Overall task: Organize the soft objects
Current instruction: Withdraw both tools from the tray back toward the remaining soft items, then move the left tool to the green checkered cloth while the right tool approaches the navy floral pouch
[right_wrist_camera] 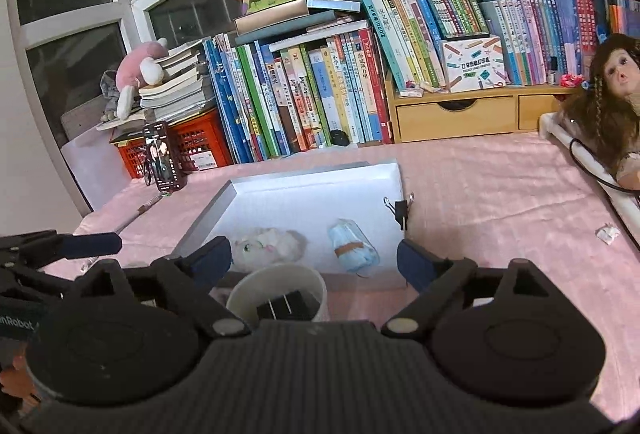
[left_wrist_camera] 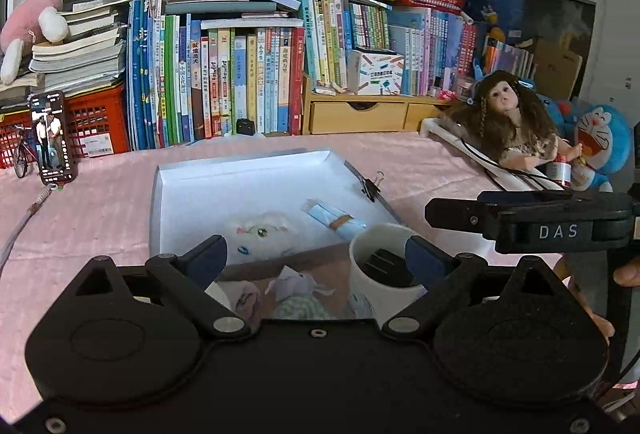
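- White plush toy [right_wrist_camera: 267,245] and rolled blue cloth [right_wrist_camera: 353,247] lie in the white tray [right_wrist_camera: 316,194], near edge.
- White cup [right_wrist_camera: 280,294] just nearer.
- Right gripper [right_wrist_camera: 314,260] and left gripper [left_wrist_camera: 316,258]: jaws apart, holding nothing.
- Judged: between placements; next calls for reaching 1 of the crumpled soft pieces [left_wrist_camera: 296,284] beside the cup.

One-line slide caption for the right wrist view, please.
Open right tongs hover over a white cup, facing a white tray holding a white plush and rolled blue cloth.
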